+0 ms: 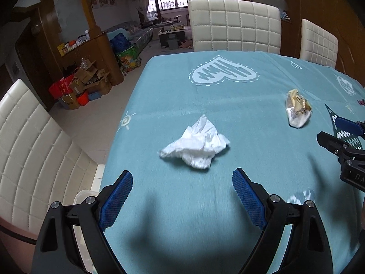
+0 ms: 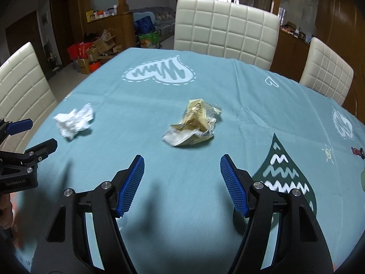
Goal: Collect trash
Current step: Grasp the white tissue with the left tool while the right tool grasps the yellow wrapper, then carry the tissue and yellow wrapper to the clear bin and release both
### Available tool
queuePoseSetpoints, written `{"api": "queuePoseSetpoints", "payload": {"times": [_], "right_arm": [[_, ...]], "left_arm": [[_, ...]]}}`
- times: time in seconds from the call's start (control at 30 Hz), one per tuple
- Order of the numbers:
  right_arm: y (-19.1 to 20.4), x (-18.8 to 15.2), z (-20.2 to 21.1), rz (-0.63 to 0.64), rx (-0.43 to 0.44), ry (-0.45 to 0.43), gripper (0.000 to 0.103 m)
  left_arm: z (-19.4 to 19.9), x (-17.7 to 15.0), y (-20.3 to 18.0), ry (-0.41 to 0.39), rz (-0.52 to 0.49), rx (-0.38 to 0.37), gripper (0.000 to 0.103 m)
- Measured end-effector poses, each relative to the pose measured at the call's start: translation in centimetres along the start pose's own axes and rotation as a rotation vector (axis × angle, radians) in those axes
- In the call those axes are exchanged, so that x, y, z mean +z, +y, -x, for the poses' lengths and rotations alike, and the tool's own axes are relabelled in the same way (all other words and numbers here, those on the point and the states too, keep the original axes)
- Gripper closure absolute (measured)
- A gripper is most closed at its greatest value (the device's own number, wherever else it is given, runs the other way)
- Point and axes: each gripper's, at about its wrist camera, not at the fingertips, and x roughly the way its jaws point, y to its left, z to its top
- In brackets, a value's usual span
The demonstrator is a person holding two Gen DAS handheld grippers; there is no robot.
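Left gripper (image 1: 182,182) wide apart, nothing in it, hanging over bare teal cloth. Right gripper (image 2: 182,169) likewise parted and empty. Just ahead of the left: crumpled white tissue (image 1: 196,147), near the surface's (image 1: 239,118) left edge. Ahead of the right: crushed yellowish wrapper (image 2: 194,125), mid-cloth, open cloth all round. Beyond, white quilted chair (image 2: 225,26) at far edge.

Crumpled white tissue (image 1: 196,146) lying loose on teal-clothed surface (image 1: 228,91), left side. Crinkled yellow-clear wrapper (image 2: 194,124) lying well apart to its right, slightly farther.
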Motion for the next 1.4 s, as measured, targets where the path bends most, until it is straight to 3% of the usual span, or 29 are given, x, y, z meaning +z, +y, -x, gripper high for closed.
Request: {"api": "queuePoseSetpoints", "payload": {"times": [0.37,0.47,0.5,0.6,0.67,0.77,0.87,0.97,1.0,1.03,1.1,1.3,1.37,1.4], "right_arm": [[-1.4,1.7,-4.9,-0.071,-0.002,0.039,0.036],[-1.2,1.9,-5.1,-0.068,-0.002,0.040,0.062],[-1.0,1.8,-5.0,-0.056,-0.003,0.040,0.077],[-0.7,1.5,-4.7,-0.037,0.001,0.025,0.089],[-0.4,1.3,-4.0,-0.026,-0.007,-0.002,0.094],[0.1,1.3,-2.7,-0.001,-0.016,-0.040,0.098],[-0.2,1.6,-2.2,-0.024,0.014,-0.040,0.098],[-0.9,2.4,-2.1,-0.073,0.044,-0.044,0.093],[-0.9,2.7,-2.2,-0.077,0.037,-0.045,0.084],[-0.9,2.8,-2.3,-0.080,0.031,-0.047,0.053],[-1.0,3.2,-2.3,-0.102,-0.010,-0.101,0.007],[-0.6,4.8,-5.7,-0.076,-0.040,-0.042,0.017],[-0.7,4.7,-6.9,-0.081,-0.048,-0.001,0.023],[-0.9,4.7,-7.3,-0.088,-0.037,0.019,0.032]], "left_arm": [[-4.3,2.2,-0.9,0.033,-0.015,0.027,0.016],[-4.8,2.0,-1.2,0.028,-0.022,0.014,0.018],[-4.9,1.9,-1.3,0.026,-0.028,0.015,0.021],[-4.4,1.8,-1.6,0.022,-0.040,-0.031,0.047],[-4.2,1.8,-1.8,0.024,-0.052,-0.022,0.068],[-3.4,1.6,-1.7,0.011,-0.044,-0.040,0.076],[-2.9,1.4,-1.3,0.011,-0.028,-0.060,0.077],[-2.5,1.6,-1.2,-0.009,-0.020,-0.040,0.077],[-2.4,1.8,-1.1,-0.016,-0.016,-0.036,0.077],[-2.3,2.0,-1.0,-0.023,-0.010,-0.032,0.077],[-2.4,2.7,-0.8,-0.031,-0.001,-0.028,0.077],[-3.8,4.9,-1.3,-0.035,-0.020,-0.007,0.078],[-4.3,5.2,-1.6,-0.034,-0.022,-0.009,0.078],[-4.5,5.2,-1.7,-0.034,-0.023,-0.008,0.078]]}}
